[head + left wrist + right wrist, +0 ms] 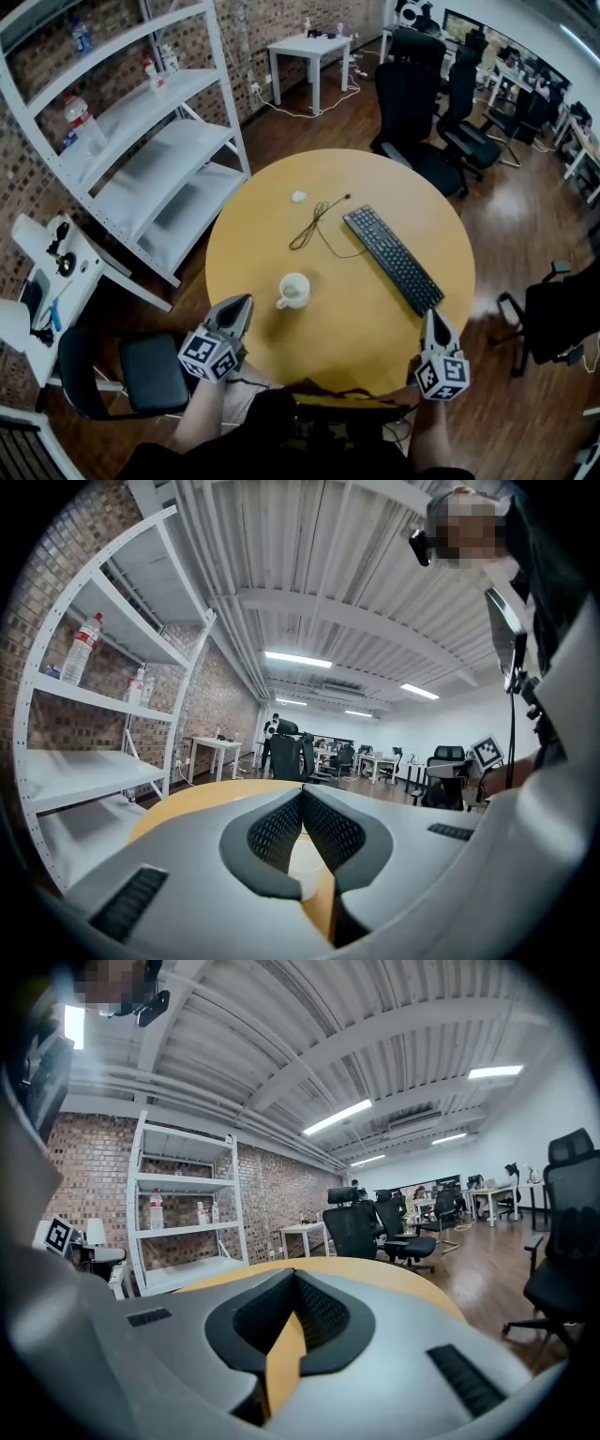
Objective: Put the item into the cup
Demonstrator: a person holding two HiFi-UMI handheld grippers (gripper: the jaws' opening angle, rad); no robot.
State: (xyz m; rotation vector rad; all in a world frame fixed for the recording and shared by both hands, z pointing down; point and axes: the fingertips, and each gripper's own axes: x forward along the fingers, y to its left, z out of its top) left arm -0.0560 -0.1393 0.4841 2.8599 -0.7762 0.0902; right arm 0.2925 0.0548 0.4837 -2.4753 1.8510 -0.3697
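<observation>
Left gripper (244, 302) & right gripper (430, 317): jaws clenched, empty. Small white item (298, 196) ahead, past cup (293, 291), looks light, prob. soft; I'd pinch mid-body.

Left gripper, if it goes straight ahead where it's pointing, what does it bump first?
Probably the white cup. The left gripper points toward it in the head view, with nothing between them. The gripper's height is unclear, so it might pass just above.

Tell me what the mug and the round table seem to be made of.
The white mug looks ceramic: opaque, smooth, thick-walled with a moulded handle, though plastic is possible. The round table looks like laminate or painted wood: an even yellow-tan top with a soft sheen and no visible grain.
</observation>
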